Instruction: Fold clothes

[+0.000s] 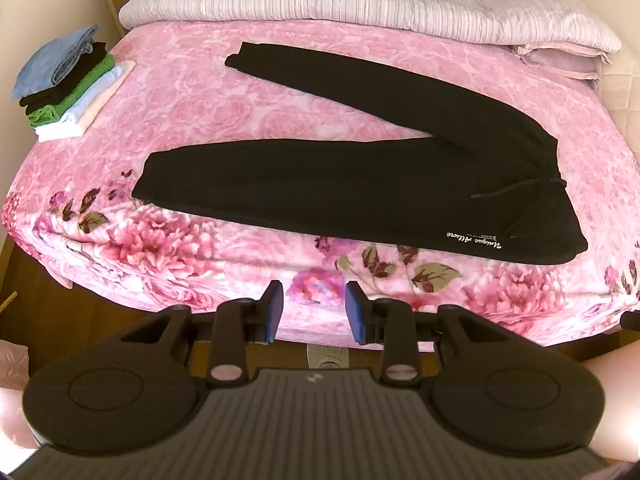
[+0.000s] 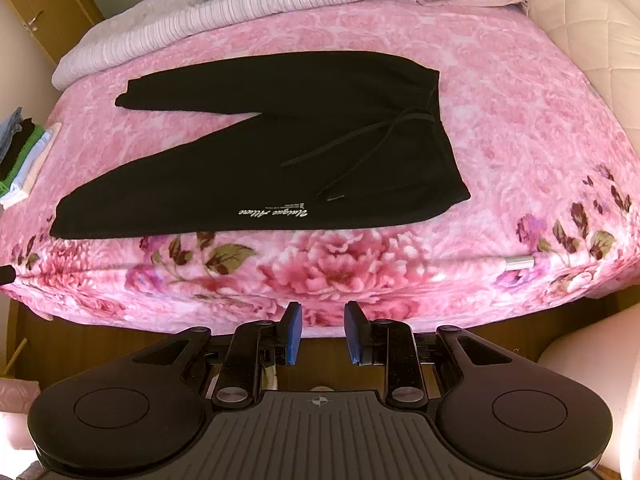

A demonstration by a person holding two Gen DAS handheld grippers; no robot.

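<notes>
Pink floral bed (image 1: 248,92), wooden floor (image 1: 80,320)

Black trousers (image 1: 360,184): matt, soft knit cloth. Bed blanket (image 1: 280,92): plush, fuzzy pink floral fleece. Quilt (image 1: 360,8): ribbed, pale fabric. Left claw (image 1: 314,308) pads (image 1: 276,304): blue, probably rubbery; housing matt black plastic. Floor (image 2: 100,344): glossy wood.

L gripper (image 1: 314,306): jaws apart, nothing betw. pads. R gripper (image 2: 322,326): same, gap narrower. Both pitched down.
</notes>
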